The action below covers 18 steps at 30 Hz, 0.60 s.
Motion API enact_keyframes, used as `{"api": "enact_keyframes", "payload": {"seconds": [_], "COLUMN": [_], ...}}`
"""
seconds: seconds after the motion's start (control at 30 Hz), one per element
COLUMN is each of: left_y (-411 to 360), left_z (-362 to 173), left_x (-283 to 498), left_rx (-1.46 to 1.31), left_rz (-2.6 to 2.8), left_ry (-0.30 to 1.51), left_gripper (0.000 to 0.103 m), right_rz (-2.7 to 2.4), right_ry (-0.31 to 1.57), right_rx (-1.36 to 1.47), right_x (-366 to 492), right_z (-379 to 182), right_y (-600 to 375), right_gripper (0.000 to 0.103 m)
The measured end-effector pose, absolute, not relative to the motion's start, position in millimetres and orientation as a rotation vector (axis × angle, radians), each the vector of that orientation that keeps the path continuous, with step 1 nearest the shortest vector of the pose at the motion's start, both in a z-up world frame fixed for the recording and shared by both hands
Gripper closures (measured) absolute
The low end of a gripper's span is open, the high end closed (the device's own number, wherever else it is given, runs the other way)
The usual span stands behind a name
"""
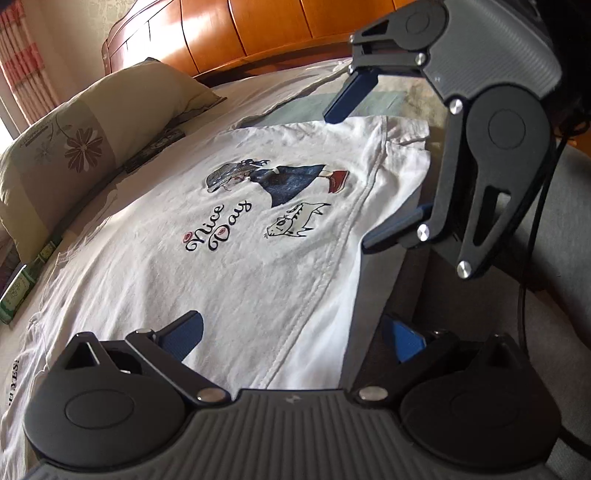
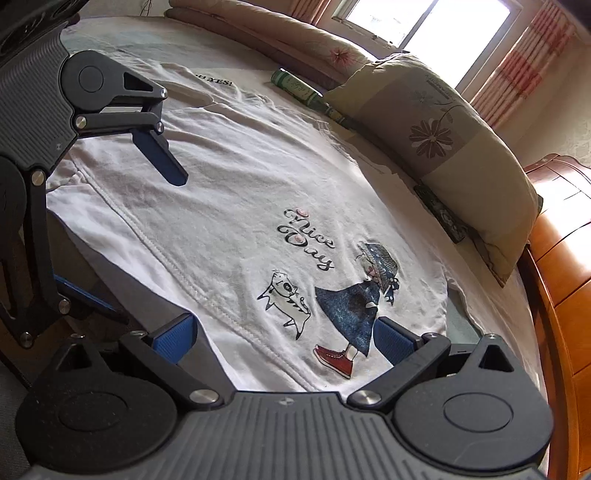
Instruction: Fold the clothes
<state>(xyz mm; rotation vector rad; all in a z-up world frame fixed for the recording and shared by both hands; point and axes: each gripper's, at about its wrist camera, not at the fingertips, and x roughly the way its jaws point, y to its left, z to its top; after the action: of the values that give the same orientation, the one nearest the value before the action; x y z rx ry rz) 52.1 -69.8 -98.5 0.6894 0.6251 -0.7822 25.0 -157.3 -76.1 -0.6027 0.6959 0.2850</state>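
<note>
Where the white T-shirt [image 1: 229, 266] reaches the near edge of the bed [image 1: 280, 85], its hem passes behind the left gripper [image 1: 295, 336] housing in the left wrist view and behind the right gripper [image 2: 284, 338] housing in the right wrist view, so the hem corners cannot be made out. Garment lies flat, print side up, spread across the bed. Printed on it: "Nice Day" in black script, a figure in a blue dress, grey hat and red shoes, and a small cat. A second white garment [image 2: 207, 83] lies beyond the shirt, partly under it; only "YES!" can be read, the lettering before it being blurred. A green patterned box [image 2: 314, 98] is tucked against the pillow [image 2: 443, 122], its far end hidden; its markings are too small to read. A dark patterned strip [image 2: 443, 218] shows at the pillow's foot, identity unclear. Pillow carries a brown flower motif with faint writing above it, not legible.

Left gripper: jaws wide apart, blue pads either side of the hem, holding nothing. Right gripper: jaws likewise wide apart, empty, over the shirt's lower edge near the red shoe. Each gripper appears side-on in the other's view, one finger over the cloth and one below the bed edge. Wooden headboard [image 1: 258, 29] is cut off at the frame edge
</note>
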Motion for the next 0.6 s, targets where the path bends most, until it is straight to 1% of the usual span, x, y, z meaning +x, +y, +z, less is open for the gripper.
{"api": "enact_keyframes", "payload": {"seconds": [0.07,0.13,0.17,0.2,0.23,0.3,0.33,0.37,0.4,0.43,0.47,0.5,0.6], "left_y": [-68,-63,-60,-57,-55,-50,-48,-48,-47,-46,-46,-46,-42], "left_z": [-100,-95,-94,-92,-91,-89,-88,-88,-87,-86,-86,-85,-84], "left_x": [61,68,72,75,78,85,88,90,92,92,92,92,89], "left_rx": [0.678,0.631,0.626,0.620,0.615,0.604,0.593,0.586,0.580,0.575,0.573,0.571,0.561], "left_rz": [-0.741,-0.727,-0.716,-0.706,-0.695,-0.678,-0.673,-0.669,-0.665,-0.661,-0.660,-0.660,-0.659], "left_ry": [0.633,0.635,0.634,0.634,0.633,0.637,0.640,0.641,0.642,0.642,0.642,0.643,0.646], "left_gripper": [0.001,0.001,0.001,0.001,0.001,0.001,0.001,0.001,0.001,0.001,0.001,0.001,0.001], "right_rz": [0.269,0.277,0.312,0.362,0.420,0.565,0.615,0.646,0.676,0.683,0.682,0.681,0.690], "right_ry": [0.685,0.675,0.671,0.674,0.683,0.708,0.719,0.740,0.759,0.773,0.781,0.789,0.763], "right_rx": [-0.575,-0.543,-0.526,-0.508,-0.492,-0.471,-0.472,-0.487,-0.503,-0.529,-0.556,-0.583,-0.659], "right_x": [27,26,22,17,14,7,5,4,4,5,6,8,10], "right_z": [-71,-66,-64,-62,-61,-61,-64,-68,-73,-80,-86,-93,-99], "right_y": [-162,-168,-169,-170,-170,-167,-164,-158,-153,-146,-141,-135,-124], "right_gripper": [0.000,0.003,0.010,0.019,0.023,0.038,0.042,0.048,0.058,0.064,0.073,0.074,0.074]}}
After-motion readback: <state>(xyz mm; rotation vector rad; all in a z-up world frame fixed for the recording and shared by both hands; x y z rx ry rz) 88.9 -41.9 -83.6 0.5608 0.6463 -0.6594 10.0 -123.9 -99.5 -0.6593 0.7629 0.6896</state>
